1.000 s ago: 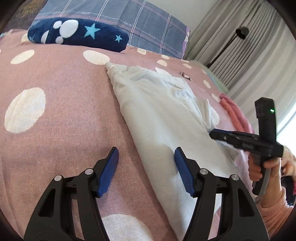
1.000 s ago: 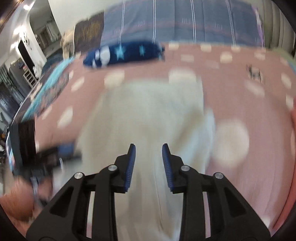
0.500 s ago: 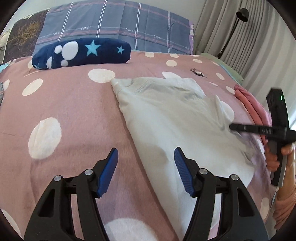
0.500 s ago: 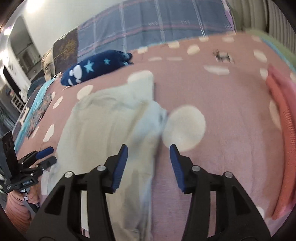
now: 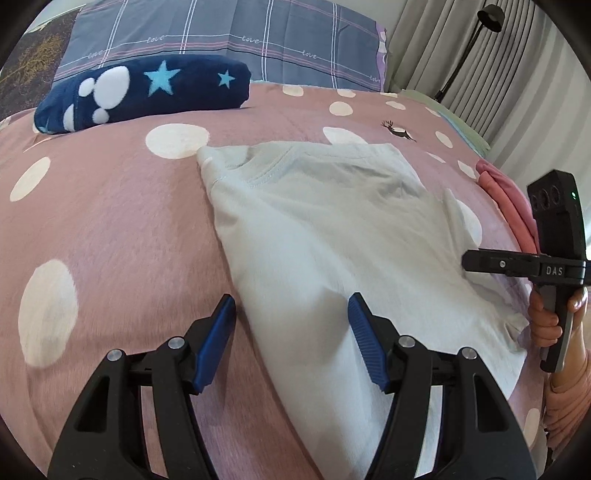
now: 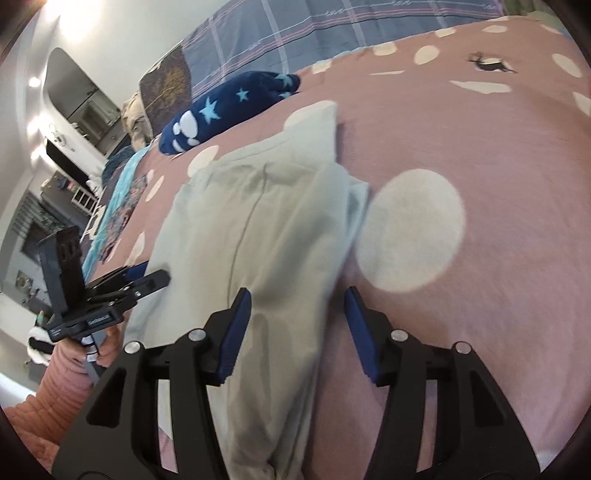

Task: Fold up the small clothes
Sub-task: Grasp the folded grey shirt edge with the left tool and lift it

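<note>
The left gripper (image 5: pixel 291 314) stands wide open, holding nothing, its blue pads (image 5: pixel 218 338) spread either side of the near left edge of the shirt (image 5: pixel 332 236): one pad over the bedspread (image 5: pixel 110 221), the other over the cloth. The right gripper (image 6: pixel 297 308) is open too and empty, straddling the shirt's right edge, one pad over the fabric, the other over pink cover beside a big white dot (image 6: pixel 410 230).

The pale shirt lies flat on the bedspread, collar toward the pillows, its right side doubled over so a thin layer peeks out along that edge. From the left wrist view the right gripper hangs just at the shirt's right border, gripped by a hand (image 5: pixel 554 314) in a pink sleeve.

Beyond the shirt a navy star cushion (image 5: pixel 147 92) rests against a plaid pillow (image 5: pixel 258 33). A folded pink garment (image 5: pixel 506 195) sits near the bed's right side, with grey curtains (image 5: pixel 517 74) and a black lamp (image 5: pixel 487 14) behind.
</note>
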### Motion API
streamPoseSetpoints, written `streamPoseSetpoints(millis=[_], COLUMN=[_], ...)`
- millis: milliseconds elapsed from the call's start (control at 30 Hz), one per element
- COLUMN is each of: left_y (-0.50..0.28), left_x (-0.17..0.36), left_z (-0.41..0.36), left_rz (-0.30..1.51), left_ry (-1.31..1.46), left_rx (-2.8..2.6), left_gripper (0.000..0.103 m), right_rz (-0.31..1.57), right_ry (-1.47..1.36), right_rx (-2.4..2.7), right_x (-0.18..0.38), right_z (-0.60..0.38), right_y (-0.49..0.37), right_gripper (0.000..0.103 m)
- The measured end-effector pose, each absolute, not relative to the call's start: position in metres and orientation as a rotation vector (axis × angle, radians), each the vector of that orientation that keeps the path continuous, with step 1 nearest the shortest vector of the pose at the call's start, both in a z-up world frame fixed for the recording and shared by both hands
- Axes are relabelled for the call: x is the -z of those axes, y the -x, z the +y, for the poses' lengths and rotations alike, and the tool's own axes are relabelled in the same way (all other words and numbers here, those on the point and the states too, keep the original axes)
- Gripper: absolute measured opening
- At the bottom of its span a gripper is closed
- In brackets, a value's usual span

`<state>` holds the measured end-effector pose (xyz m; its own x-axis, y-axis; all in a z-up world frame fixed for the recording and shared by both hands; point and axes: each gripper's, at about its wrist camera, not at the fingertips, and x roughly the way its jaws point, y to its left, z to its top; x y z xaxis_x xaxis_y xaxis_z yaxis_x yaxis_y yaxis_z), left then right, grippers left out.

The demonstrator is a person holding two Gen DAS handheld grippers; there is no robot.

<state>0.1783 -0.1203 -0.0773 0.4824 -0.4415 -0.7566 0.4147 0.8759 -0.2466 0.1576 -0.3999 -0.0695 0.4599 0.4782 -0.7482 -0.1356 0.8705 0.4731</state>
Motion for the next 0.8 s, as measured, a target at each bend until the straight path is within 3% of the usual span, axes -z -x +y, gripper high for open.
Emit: streamPoseSetpoints(millis=[333, 400, 567, 600, 800], left_y=[-0.222, -0.233, -0.236, -0.230, -0.192], left_x=[0.081, 0.082, 0.077, 0.071, 0.015], left_z=[-0.127, -0.129, -0.136, -0.138, -0.139], left_rz=[0.957, 0.957, 0.918, 0.881, 0.715], left_ry=[0.096, 0.106, 0.072, 0.035, 0.015], left_rx=[0.570, 0.554, 0.531, 0.517, 0.526], left_gripper=[0.062, 0.051, 0.019, 0.015, 0.009], right_rz=[1.042, 1.034, 1.034, 1.027, 0.873], right_ry=[-0.400, -0.402, -0.435, -0.428, -0.194], right_rx=[-0.510, -0.532, -0.519, -0.508, -0.401], right_x=[0.079, 0.079, 0.087, 0.086, 0.038], right_z=[-0.397, -0.397, -0.394, -0.392, -0.361], right_y=[-0.195, -0.204, -0.226, -0.225, -0.186], right_gripper=[0.053, 0.051, 0.020, 0.019, 0.014])
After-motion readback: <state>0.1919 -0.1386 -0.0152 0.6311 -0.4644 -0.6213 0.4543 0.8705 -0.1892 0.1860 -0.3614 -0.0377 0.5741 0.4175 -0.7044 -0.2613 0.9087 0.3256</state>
